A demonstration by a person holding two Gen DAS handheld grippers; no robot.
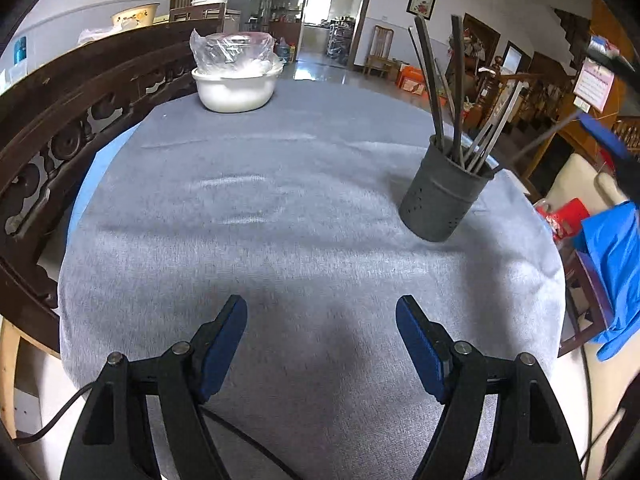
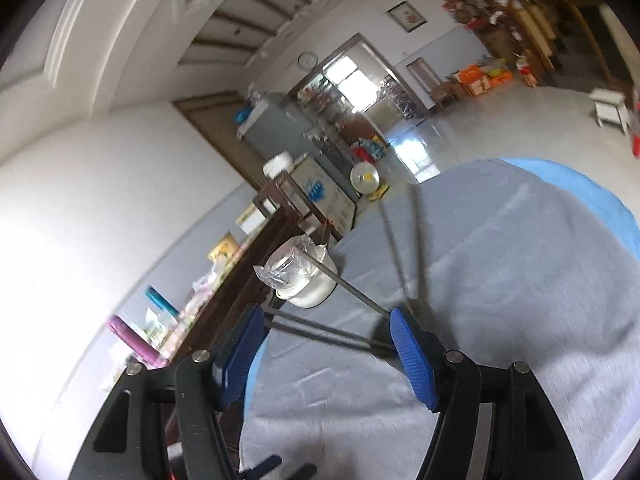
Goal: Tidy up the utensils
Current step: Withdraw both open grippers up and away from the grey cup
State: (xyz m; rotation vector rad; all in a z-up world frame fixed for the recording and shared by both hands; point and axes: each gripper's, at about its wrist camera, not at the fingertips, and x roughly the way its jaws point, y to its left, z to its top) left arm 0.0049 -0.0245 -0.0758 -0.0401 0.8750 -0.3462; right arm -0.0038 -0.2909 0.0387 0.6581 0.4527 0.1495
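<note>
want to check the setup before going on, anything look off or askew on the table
Nothing spilled or damaged. The dark perforated metal holder stands on the grey cloth, its dark chopsticks fanned at uneven angles. The white bowl under crinkled clear plastic sits at the far edge. Both grippers are open.

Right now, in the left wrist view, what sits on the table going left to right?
Carved wooden rail → white bowl with plastic bag → dark utensil holder with chopsticks standing in it.
</note>
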